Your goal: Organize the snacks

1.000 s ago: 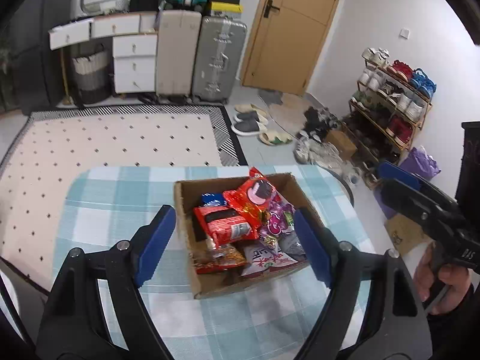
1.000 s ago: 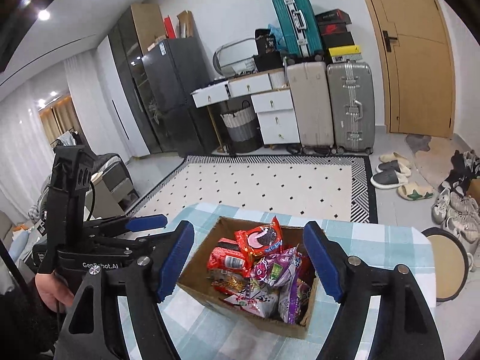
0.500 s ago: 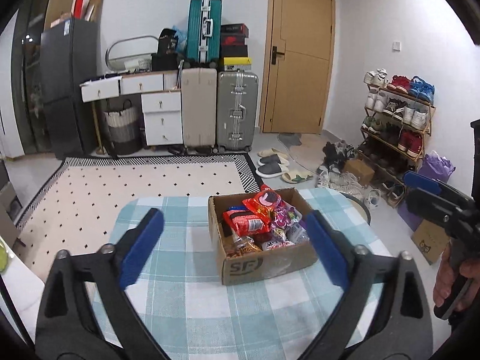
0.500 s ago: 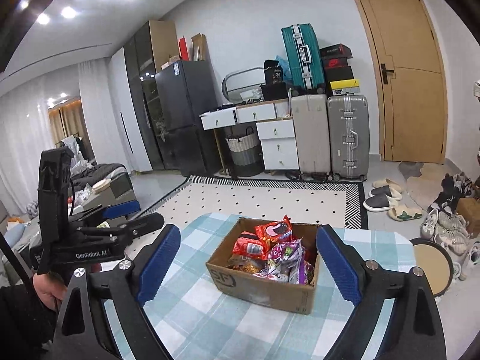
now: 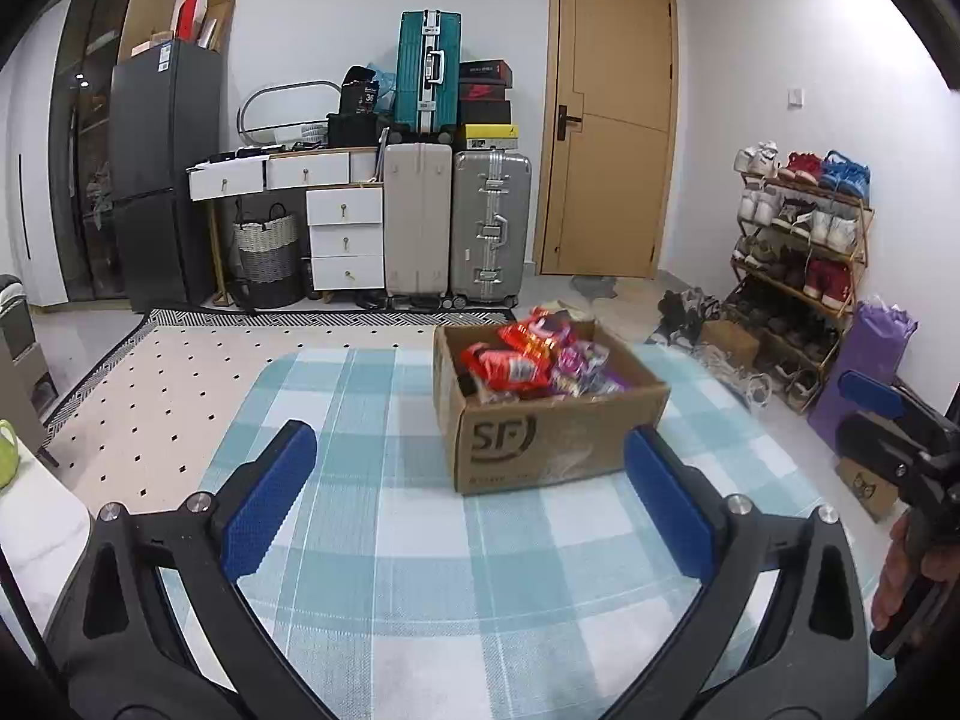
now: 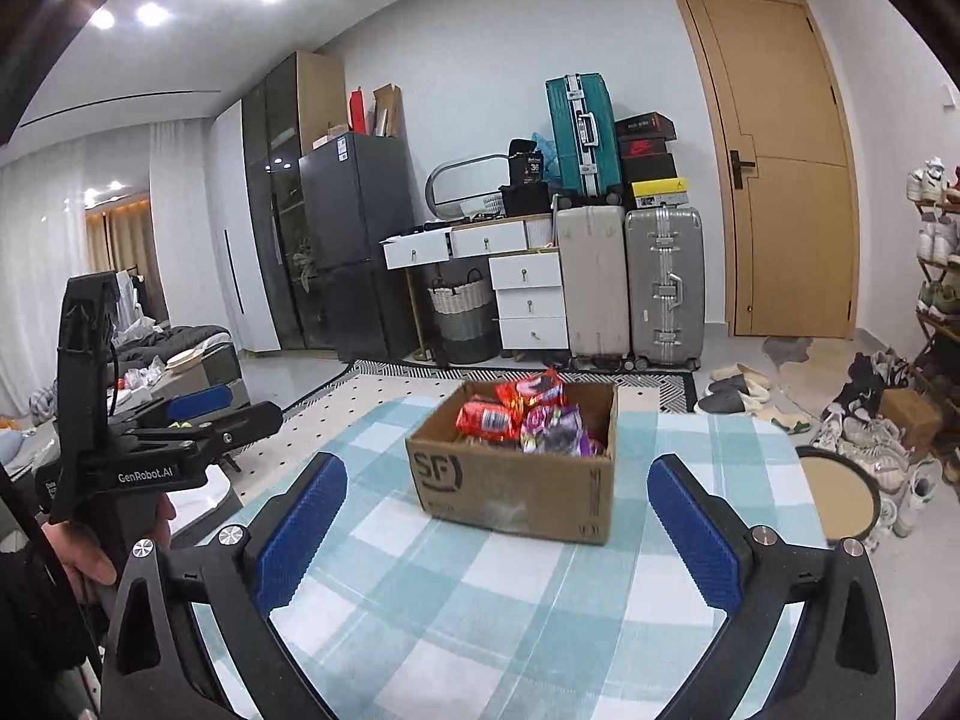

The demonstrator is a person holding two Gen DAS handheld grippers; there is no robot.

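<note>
SF cardboard box (image 5: 549,420) sits mid-counter (image 5: 420,570) on checked cloth, heaped with crinkly snack packets (image 5: 510,363). Packets look light, soft, slippery: pinch a sealed edge. Left gripper (image 5: 468,495) and right gripper (image 6: 495,525) fingers spread wide, holding nothing.

Snacks (image 5: 528,360) in box (image 5: 540,438) on table (image 5: 420,540).

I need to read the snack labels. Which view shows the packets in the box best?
The right wrist view: the snack packets sit near the middle of the frame and are fairly sharp above the box rim. In the left wrist view the packets are smeared by motion blur. No label is readable in either.
</note>
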